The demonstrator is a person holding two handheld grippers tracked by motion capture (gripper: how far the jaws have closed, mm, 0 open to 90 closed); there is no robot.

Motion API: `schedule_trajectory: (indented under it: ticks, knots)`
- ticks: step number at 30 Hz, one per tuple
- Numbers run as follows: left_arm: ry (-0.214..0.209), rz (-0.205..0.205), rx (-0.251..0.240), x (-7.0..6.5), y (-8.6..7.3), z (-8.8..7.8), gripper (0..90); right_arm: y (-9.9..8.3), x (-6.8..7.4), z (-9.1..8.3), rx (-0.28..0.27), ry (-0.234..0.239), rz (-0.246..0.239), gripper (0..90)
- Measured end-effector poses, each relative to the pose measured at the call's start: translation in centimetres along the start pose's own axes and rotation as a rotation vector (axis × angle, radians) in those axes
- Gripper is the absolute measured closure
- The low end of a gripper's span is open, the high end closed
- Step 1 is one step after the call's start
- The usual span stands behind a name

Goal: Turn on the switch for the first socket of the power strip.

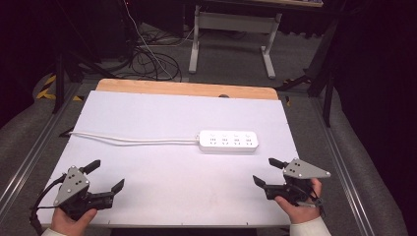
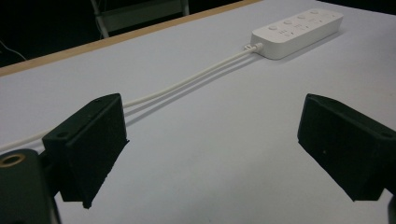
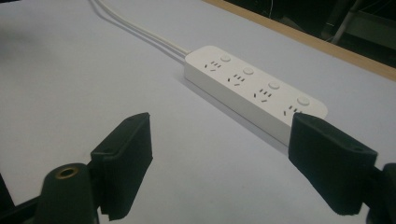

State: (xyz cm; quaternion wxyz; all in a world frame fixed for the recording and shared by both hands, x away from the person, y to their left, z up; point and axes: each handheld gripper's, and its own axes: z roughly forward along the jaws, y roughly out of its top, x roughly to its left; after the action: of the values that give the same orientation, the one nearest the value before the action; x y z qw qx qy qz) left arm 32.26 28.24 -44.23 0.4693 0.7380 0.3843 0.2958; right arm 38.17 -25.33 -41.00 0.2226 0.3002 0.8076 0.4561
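A white power strip (image 1: 228, 141) with several sockets and round buttons lies flat on the white table (image 1: 162, 108), right of centre. Its white cable (image 1: 133, 139) runs left across the table to the edge. The strip (image 3: 254, 91) lies just beyond my right gripper's jaws, and the strip (image 2: 297, 31) is far off in the left gripper view with the cable (image 2: 187, 83) leading to it. My left gripper (image 1: 104, 176) rests near the front left corner, open and empty. My right gripper (image 1: 268, 171) sits near the front right, open and empty, below the strip.
The table has a wooden strip (image 1: 187, 88) along its far edge. Beyond it stand a white table frame (image 1: 233, 29) and loose cables (image 1: 152, 59) on the grey floor. Metal rails (image 1: 29, 152) run along both sides of the table.
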Motion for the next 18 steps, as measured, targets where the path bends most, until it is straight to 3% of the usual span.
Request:
schedule_trajectory:
  ticks: [18]
  knots:
    - [0.001, -0.005, -0.001, 0.0, 0.0, 0.0, 9.0, 4.1, -0.3, 1.5, 0.007, 0.021, -0.056, 23.3]
